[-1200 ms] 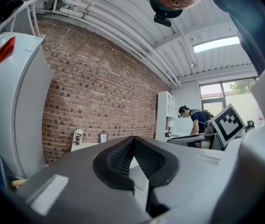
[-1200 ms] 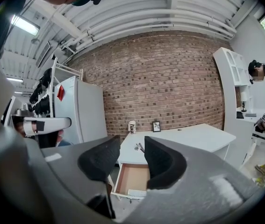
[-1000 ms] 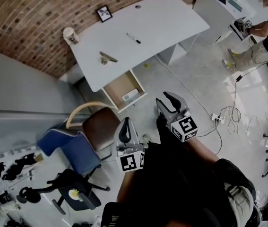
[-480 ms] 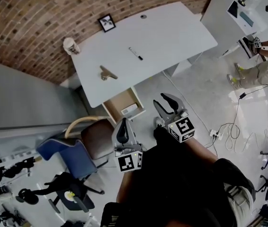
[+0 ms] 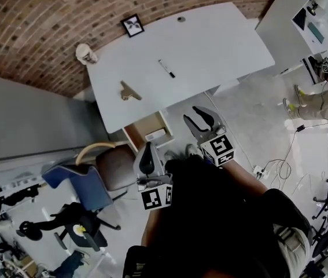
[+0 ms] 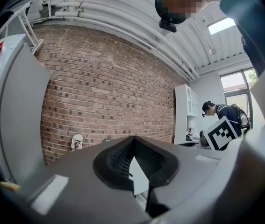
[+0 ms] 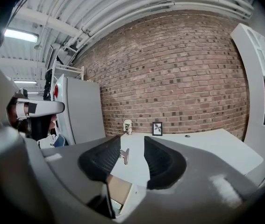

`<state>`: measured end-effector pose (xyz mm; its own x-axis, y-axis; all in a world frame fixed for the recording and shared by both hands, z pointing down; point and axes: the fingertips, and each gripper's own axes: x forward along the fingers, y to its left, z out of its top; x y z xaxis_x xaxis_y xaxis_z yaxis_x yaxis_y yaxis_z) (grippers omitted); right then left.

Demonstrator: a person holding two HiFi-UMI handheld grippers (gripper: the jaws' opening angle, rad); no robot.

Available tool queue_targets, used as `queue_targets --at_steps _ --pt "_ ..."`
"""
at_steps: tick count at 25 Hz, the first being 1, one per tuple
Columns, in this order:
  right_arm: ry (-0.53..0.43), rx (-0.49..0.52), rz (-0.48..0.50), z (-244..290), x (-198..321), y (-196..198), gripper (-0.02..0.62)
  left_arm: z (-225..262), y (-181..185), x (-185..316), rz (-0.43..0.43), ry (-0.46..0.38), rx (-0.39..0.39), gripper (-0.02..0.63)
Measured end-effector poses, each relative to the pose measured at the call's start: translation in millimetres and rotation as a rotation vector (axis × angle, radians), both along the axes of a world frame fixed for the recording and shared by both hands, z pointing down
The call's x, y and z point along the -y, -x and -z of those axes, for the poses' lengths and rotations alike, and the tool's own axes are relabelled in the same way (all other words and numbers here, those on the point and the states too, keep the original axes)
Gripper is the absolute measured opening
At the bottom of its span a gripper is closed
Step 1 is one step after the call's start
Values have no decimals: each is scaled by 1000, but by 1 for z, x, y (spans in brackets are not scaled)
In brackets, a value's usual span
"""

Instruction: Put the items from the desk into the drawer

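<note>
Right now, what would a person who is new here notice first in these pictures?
The wide white desk against the brick wall stands out, a black marker near its middle. Under its front edge a drawer stands open; nearer the camera are the left hand-held gripper and the right hand-held gripper, both empty.

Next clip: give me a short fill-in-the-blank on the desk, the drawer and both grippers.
1. The drawer under the desk stands ___.
2. The picture frame stands by the ___ wall.
3. The right gripper has its jaws ___, with nothing between them.
4. The left gripper has its jaws ___.

Missing words: open; brick; apart; shut.
</note>
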<state>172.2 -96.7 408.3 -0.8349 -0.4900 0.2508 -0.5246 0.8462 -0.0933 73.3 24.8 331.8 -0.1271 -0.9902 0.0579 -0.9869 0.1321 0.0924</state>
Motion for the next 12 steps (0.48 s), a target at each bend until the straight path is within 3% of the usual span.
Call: queue_targets --at_steps 12 --pt "35 -36 4 -27 47 20 161 -8 7 50 -17 -8 -15 12"
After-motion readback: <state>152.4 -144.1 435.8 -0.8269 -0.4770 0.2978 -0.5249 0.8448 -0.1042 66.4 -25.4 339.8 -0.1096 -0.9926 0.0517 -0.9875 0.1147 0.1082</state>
